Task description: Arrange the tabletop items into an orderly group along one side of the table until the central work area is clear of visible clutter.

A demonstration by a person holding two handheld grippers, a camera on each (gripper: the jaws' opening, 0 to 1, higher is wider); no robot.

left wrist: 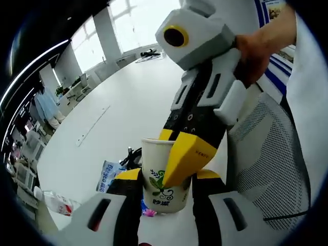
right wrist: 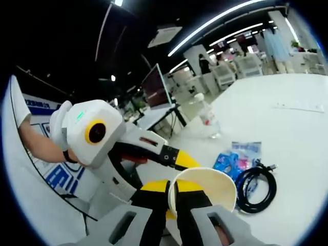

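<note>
Paper cup [left wrist: 164, 177] gripped by both: left claw [left wrist: 166, 192] round body, right claw [right wrist: 171, 197] pinching rim.

We find the cup [left wrist: 163, 177] between the left gripper's [left wrist: 165, 188] jaws, with the right gripper [left wrist: 187, 154] reaching down from above, one jaw inside the cup and one outside its wall. In the right gripper view the cup's rim [right wrist: 204, 185] sits pinched in the right gripper [right wrist: 172, 200], the left gripper [right wrist: 177, 160] coming in from the left. Beyond the cup on the table [right wrist: 287, 128] lie a cable [right wrist: 256, 187], packets [right wrist: 238, 156] just behind it (touching, as far as we can tell) and a bottle [right wrist: 206, 117] farther back.
</note>
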